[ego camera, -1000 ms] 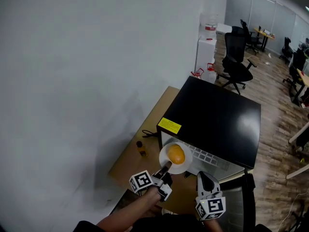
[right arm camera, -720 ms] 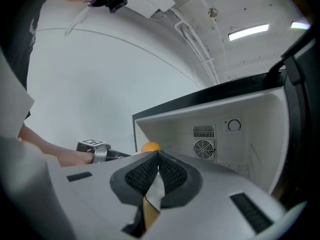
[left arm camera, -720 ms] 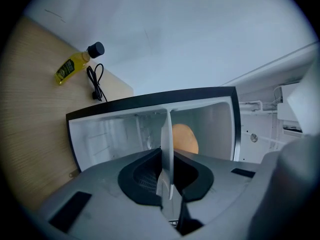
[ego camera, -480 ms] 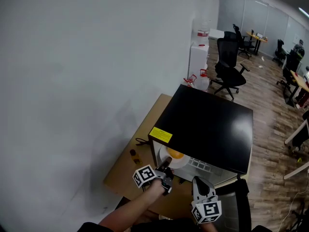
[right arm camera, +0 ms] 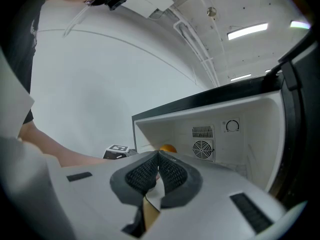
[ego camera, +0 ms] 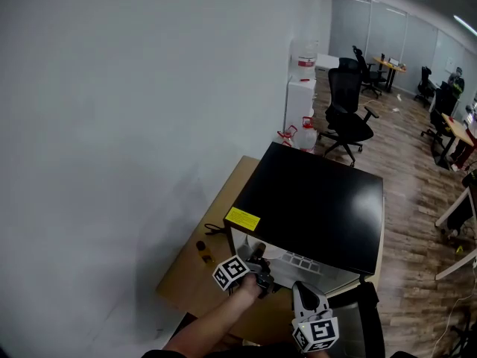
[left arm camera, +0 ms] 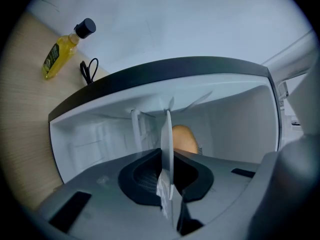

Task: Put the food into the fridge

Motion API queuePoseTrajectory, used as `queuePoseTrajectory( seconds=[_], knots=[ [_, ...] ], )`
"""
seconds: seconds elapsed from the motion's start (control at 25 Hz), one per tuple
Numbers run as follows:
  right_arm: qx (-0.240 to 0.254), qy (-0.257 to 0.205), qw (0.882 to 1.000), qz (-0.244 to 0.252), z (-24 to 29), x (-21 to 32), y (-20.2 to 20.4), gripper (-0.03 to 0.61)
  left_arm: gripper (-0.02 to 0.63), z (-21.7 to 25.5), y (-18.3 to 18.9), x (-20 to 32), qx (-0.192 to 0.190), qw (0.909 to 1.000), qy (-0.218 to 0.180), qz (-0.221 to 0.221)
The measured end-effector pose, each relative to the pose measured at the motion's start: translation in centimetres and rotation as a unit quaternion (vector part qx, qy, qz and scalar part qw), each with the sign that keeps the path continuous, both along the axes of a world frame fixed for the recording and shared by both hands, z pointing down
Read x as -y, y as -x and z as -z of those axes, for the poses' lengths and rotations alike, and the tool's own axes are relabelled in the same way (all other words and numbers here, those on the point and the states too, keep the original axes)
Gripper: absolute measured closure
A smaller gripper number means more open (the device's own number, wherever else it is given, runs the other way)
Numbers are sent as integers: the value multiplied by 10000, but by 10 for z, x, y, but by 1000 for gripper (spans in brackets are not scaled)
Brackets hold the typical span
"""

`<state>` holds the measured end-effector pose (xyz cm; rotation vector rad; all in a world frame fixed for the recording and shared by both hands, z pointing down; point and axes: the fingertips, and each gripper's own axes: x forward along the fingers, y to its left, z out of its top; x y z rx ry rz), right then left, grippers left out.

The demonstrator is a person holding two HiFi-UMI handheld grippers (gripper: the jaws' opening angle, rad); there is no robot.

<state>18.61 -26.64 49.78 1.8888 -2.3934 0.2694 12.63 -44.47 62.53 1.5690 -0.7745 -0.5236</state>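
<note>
A black-topped small fridge (ego camera: 309, 200) stands open on a wooden table (ego camera: 186, 274). My left gripper (left arm camera: 167, 170) is shut on the rim of a white plate (left arm camera: 167, 134), seen edge-on, and it reaches into the white fridge interior (left arm camera: 100, 134). An orange round piece of food (left arm camera: 184, 138) rides on the plate, inside the fridge. In the head view the left gripper (ego camera: 259, 265) is at the fridge mouth and the plate is hidden. My right gripper (ego camera: 305, 304) hovers in front of the opening, shut with nothing held. The right gripper view shows the food (right arm camera: 167, 148) deep inside.
A yellow oil bottle (left arm camera: 64, 49) and a black cable (left arm camera: 89, 70) lie on the table left of the fridge. The fridge's back wall has a fan grille (right arm camera: 203, 148) and a dial (right arm camera: 232, 126). The open door (ego camera: 358, 312) hangs at the right. An office chair (ego camera: 344, 118) stands behind.
The left gripper has carried the plate with the food forward into the fridge; in the head view the plate has gone out of sight under the black top. The right gripper stayed close by.
</note>
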Motion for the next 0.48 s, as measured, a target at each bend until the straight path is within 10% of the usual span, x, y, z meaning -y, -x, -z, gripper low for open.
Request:
queuePoseTrajectory(
  seconds=[0.48],
  knots=[
    [2,-35,10000,75,1,-4,7,518,583,-1,-1,7,168,9983,556,108]
  ],
)
